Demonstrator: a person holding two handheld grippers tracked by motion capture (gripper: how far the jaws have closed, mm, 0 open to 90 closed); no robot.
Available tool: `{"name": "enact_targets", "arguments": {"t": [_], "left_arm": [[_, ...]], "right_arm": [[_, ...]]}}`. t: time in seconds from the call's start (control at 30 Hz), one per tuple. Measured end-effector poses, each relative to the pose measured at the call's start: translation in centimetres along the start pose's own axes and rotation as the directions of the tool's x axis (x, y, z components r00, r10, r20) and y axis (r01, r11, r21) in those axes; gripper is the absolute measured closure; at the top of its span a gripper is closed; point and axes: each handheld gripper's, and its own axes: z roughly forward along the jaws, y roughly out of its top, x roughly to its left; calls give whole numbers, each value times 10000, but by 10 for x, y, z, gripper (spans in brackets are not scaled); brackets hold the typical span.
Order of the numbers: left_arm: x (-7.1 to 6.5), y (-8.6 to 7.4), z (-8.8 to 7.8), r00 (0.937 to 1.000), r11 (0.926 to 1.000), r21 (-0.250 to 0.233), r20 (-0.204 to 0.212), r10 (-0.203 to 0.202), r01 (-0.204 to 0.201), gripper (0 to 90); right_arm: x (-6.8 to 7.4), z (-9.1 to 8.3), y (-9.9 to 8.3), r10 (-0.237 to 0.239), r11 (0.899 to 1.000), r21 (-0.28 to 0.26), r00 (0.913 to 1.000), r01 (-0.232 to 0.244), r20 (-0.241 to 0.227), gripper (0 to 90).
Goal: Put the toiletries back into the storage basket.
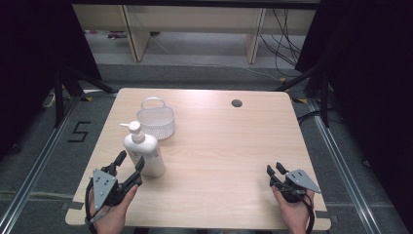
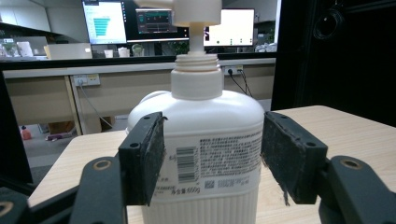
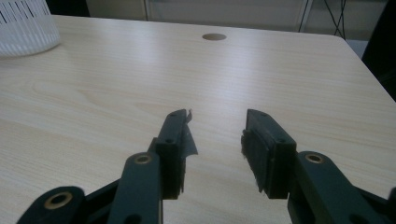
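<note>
Pump bottle is standing on the tabletop near the basket; I'm straddling it with my left gripper, fingers spread, not yet squeezing. Closing comes next, I'd say. Right gripper is idling, released.

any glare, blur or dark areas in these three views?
High view: table evenly lit, sides of the frame near black. Left gripper view: bottle label sharp enough to show a barcode, the monitors behind blown out. Right gripper view: soft glare streak across the tabletop, basket slightly soft, pads dark with little detail.
</note>
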Motion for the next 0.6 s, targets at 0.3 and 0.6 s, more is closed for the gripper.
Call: {"name": "enact_targets", "arguments": {"t": [0.3,0.6], "left_arm": [[-8,18,13,9999,9993,-355,13,136,-136,439],[-6,35,27,9986,9987,-488,-519,104,-129,451]], "right_arm": [[1,3,0,-19,9998,-191,10000,21,79,585],[1,1,0,46,10000,-59,10000,-47,-15,582]]}}
